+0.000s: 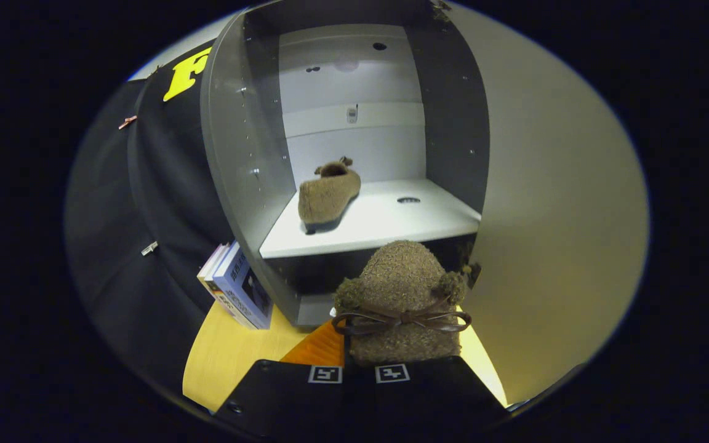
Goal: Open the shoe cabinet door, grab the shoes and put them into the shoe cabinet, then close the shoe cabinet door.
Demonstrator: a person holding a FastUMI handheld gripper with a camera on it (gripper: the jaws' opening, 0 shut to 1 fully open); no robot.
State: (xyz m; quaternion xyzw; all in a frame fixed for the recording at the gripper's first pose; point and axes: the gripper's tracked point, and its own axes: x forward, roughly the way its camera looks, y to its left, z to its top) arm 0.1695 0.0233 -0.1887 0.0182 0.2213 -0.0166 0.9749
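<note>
The grey shoe cabinet (231, 154) stands open just ahead, its door (551, 203) swung wide on the right. One brown fuzzy shoe (328, 194) lies on the left of the white shelf (391, 224) inside, heel toward me. My gripper (357, 369) is shut on a second brown fuzzy shoe (400, 295), holding it by the heel end. This shoe has a dark bow and two pompoms, and its toe points at the cabinet, just below and in front of the shelf's front edge.
A few books (240, 292) lean against the cabinet's left side on the yellow wooden surface (231, 351). An orange patch (320, 347) lies beneath the held shoe. Black cloth hangs on the left.
</note>
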